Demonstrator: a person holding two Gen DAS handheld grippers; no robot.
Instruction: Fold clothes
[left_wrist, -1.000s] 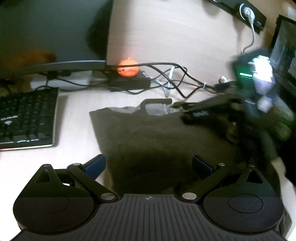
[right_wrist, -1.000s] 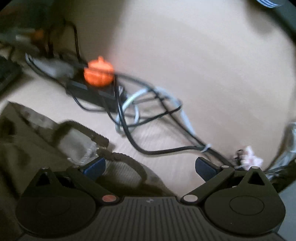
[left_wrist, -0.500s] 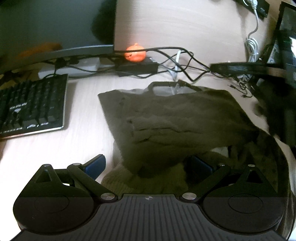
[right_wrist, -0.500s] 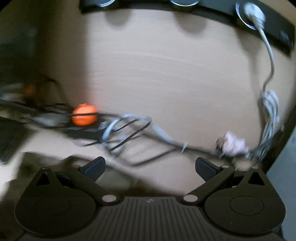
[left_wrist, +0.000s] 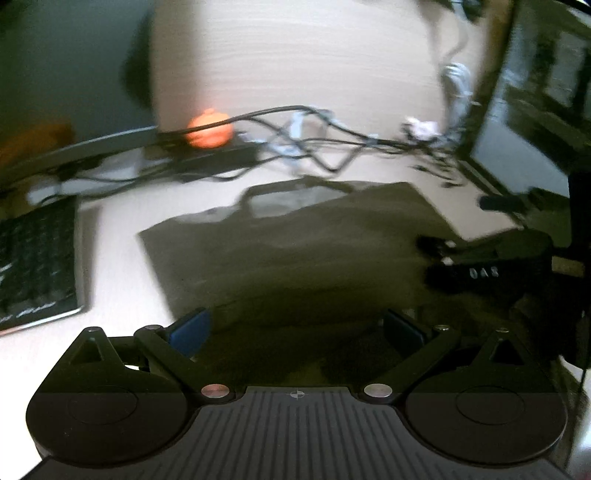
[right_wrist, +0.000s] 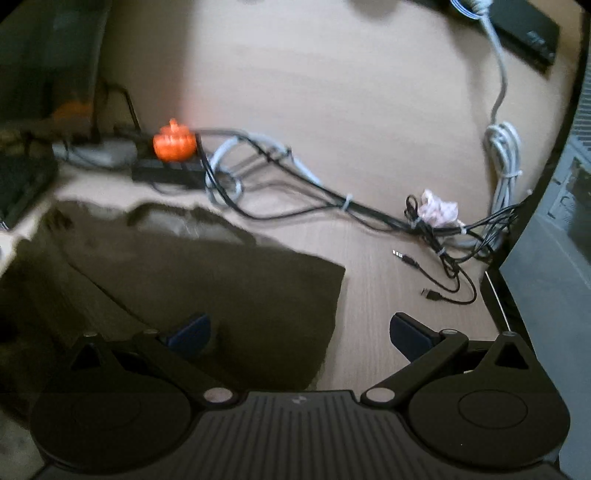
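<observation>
Both claws wide apart and gripping nothing, left gripper (left_wrist: 295, 328) and right gripper (right_wrist: 300, 330) over the dark garment (right_wrist: 207, 280) spread on the desk (right_wrist: 376, 280) near the cables (right_wrist: 332, 206) at its back edge.

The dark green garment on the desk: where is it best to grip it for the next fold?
Probably the near right corner of the garment, approached from the right by the right gripper. That edge lies flat and free on the bare desk, away from the cables.
</observation>
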